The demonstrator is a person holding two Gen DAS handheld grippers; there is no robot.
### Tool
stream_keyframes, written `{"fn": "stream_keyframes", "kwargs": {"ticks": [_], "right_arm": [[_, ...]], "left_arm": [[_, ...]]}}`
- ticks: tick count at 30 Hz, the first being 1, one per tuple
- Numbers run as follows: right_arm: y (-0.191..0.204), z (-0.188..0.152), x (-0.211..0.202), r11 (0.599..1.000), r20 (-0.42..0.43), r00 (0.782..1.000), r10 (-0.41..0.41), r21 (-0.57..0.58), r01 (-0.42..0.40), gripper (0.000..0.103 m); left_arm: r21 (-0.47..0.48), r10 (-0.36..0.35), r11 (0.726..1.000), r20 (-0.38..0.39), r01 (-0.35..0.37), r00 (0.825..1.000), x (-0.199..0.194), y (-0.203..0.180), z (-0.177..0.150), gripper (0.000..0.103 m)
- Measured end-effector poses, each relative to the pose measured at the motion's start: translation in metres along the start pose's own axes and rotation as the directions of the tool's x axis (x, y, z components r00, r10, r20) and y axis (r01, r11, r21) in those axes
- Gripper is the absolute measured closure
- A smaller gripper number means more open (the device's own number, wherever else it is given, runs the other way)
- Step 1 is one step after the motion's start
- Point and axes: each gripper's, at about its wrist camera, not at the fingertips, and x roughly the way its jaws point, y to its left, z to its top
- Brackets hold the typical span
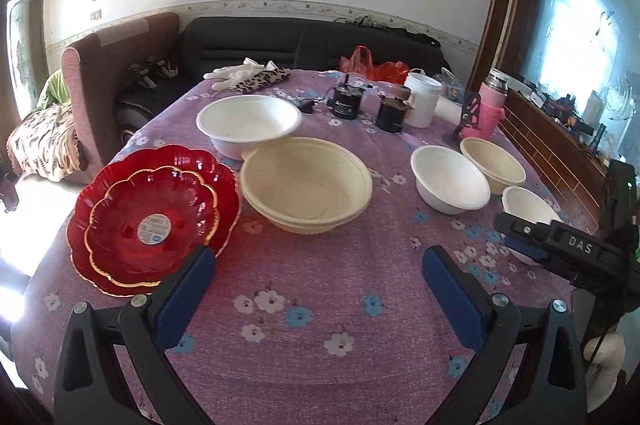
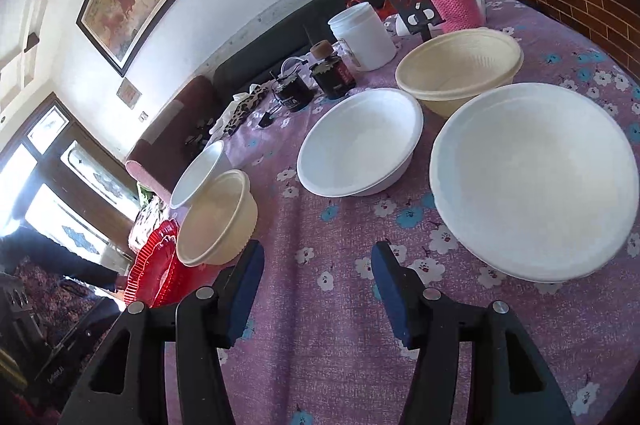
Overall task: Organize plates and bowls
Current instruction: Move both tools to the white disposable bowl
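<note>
Two stacked red glass plates (image 1: 152, 217) lie at the table's left. A large cream bowl (image 1: 306, 185) sits mid-table with a large white bowl (image 1: 249, 123) behind it. At the right stand a white bowl (image 1: 450, 183), a cream bowl (image 1: 492, 163) and a small white bowl (image 1: 528, 207). My left gripper (image 1: 320, 265) is open and empty above the cloth in front of the cream bowl. My right gripper (image 2: 318, 265) is open and empty, just left of the near white bowl (image 2: 534, 181); beyond it are a white bowl (image 2: 360, 141) and a cream bowl (image 2: 458, 69).
The table has a purple flowered cloth (image 1: 320, 305). At its far side stand a white jar (image 1: 422, 99), two dark jars (image 1: 394, 109), a pink flask (image 1: 490, 107), gloves and a leopard pouch (image 1: 260, 79). A sofa and armchair stand behind.
</note>
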Motion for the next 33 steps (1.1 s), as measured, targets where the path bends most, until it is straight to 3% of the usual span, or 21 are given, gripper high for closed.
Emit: {"fn": "stream_keyframes", "kwargs": {"ticks": [5, 12, 15, 23, 33], "right_arm": [[0.001, 0.004, 0.030, 0.998, -0.041, 0.999, 0.018, 0.064, -0.015, 0.043], [-0.007, 0.013, 0.059, 0.983, -0.013, 0.997, -0.076, 0.167, 0.077, 0.043], [-0.010, 0.016, 0.063, 0.976, 0.001, 0.995, -0.101, 0.192, 0.099, 0.043], [-0.013, 0.033, 0.071, 0.963, 0.040, 0.985, -0.170, 0.219, 0.157, 0.043], [-0.027, 0.038, 0.088, 0.951, 0.031, 0.980, -0.198, 0.247, 0.184, 0.043]], "left_arm": [[0.008, -0.067, 0.998, -0.019, 0.067, 0.998, 0.009, -0.009, 0.021, 0.000], [-0.099, -0.199, 0.976, -0.065, 0.192, 0.978, 0.052, -0.009, 0.083, 0.000], [-0.123, -0.220, 0.971, -0.107, 0.206, 0.970, 0.084, -0.016, 0.104, 0.000], [-0.168, -0.237, 0.966, -0.253, 0.198, 0.938, 0.176, -0.045, 0.127, 0.000], [-0.072, -0.192, 0.981, -0.331, 0.178, 0.924, 0.239, -0.084, 0.126, 0.000]]}}
